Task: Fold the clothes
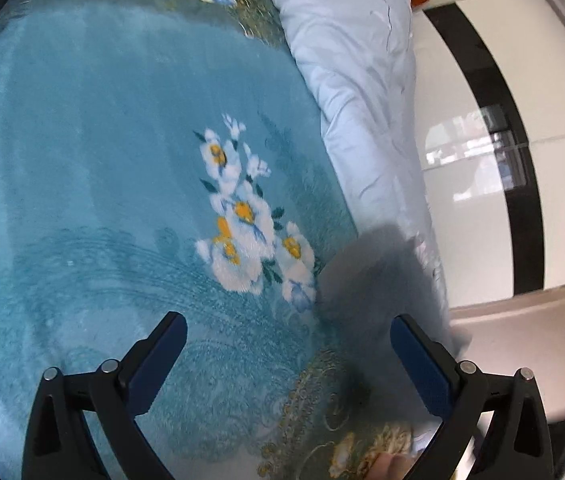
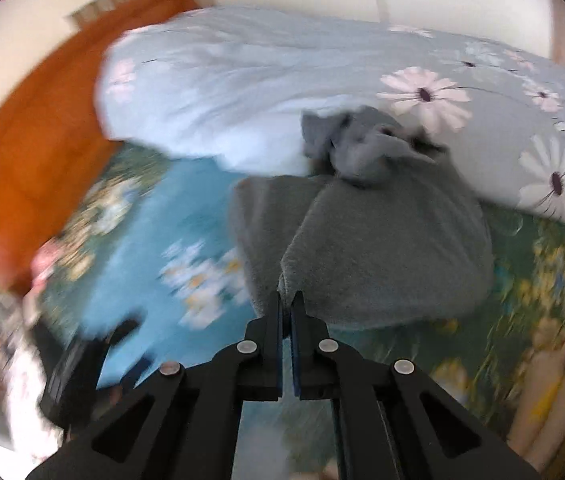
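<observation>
A grey fleece garment [image 2: 382, 236] lies bunched on the blue flowered blanket [image 2: 170, 208], against the pale duvet. My right gripper [image 2: 290, 296] is shut on the garment's near edge and holds that edge lifted. In the left wrist view a blurred corner of the grey garment [image 1: 378, 276] shows at the right, beside the duvet. My left gripper [image 1: 288, 330] is open and empty over the blue blanket [image 1: 102, 180], just left of that grey corner. The left gripper also shows blurred in the right wrist view [image 2: 94, 356], low at the left.
A pale blue duvet with daisy print [image 2: 282, 80] lies along the bed's far side and also shows in the left wrist view [image 1: 362, 80]. An orange wooden headboard [image 2: 22, 140] stands at the left. White floor with a black strip [image 1: 514, 160] lies beyond the bed edge.
</observation>
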### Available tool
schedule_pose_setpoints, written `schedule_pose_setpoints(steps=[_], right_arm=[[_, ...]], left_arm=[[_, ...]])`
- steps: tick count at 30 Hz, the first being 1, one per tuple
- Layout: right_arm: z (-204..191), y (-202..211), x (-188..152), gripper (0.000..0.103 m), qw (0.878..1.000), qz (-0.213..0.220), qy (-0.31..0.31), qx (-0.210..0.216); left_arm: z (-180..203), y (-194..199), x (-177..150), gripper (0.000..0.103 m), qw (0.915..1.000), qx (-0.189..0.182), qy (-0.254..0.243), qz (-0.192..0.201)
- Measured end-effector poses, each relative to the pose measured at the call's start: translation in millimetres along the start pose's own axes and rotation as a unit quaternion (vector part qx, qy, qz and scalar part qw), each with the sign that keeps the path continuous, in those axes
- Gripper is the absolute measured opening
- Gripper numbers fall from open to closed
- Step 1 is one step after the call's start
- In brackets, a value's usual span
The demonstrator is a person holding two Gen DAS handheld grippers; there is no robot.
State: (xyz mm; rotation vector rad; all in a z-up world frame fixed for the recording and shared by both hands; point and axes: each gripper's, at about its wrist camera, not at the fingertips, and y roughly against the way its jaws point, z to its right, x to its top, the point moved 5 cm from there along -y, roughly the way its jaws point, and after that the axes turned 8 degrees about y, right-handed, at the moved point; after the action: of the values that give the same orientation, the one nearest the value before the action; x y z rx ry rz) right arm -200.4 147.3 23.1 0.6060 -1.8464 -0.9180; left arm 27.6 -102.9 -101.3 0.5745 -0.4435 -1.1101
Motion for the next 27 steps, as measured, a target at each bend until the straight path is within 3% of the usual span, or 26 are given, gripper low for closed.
schedule_pose_setpoints(steps=[2, 4, 8, 12, 13, 14, 16, 20, 24, 27], right_arm=[[-26, 4, -38, 0.003, 0.999, -0.031, 0.011, 0.031], [-33, -5, -87, 0.003, 0.994, -0.093, 0.015, 0.052], [-22, -31, -158, 0.003, 0.982, -0.188, -0.007, 0.031], [-23, -22, -140, 0.006, 0.988, -0.152, -0.007, 0.028], [-26, -18, -129, 0.019, 0.991, -0.133, 0.007, 0.021], [-27, -13, -116, 0.039, 0.993, -0.117, 0.019, 0.013], [-25, -17, -87, 0.063, 0.996, -0.086, 0.023, -0.007], [-22, -63, -40, 0.064, 0.996, -0.071, 0.013, -0.05], [-32, -86, -11, 0.064, 0.99, -0.07, 0.075, -0.092], [-55, -105, -1, 0.064, 0.988, -0.08, 0.114, -0.065]], left_arm=[[-2, 9, 0, 0.103, 0.9999, -0.007, 0.014, 0.004], [-4, 16, -1, 0.103, 0.9998, -0.007, 0.021, 0.004], [4, 24, -10, 0.103, 0.9999, 0.001, -0.009, -0.008], [9, 24, -16, 0.103, 0.9992, 0.011, -0.034, -0.019], [10, 23, -18, 0.103, 0.9989, 0.014, -0.039, -0.021], [9, 21, -19, 0.103, 0.9987, 0.018, -0.04, -0.025], [8, 18, -23, 0.103, 0.9982, 0.026, -0.043, -0.033], [3, 14, -27, 0.103, 0.9979, 0.037, -0.037, -0.039], [-6, 15, -26, 0.103, 0.9985, 0.038, -0.012, -0.037], [-11, 19, -22, 0.103, 0.9988, 0.044, 0.001, -0.02]])
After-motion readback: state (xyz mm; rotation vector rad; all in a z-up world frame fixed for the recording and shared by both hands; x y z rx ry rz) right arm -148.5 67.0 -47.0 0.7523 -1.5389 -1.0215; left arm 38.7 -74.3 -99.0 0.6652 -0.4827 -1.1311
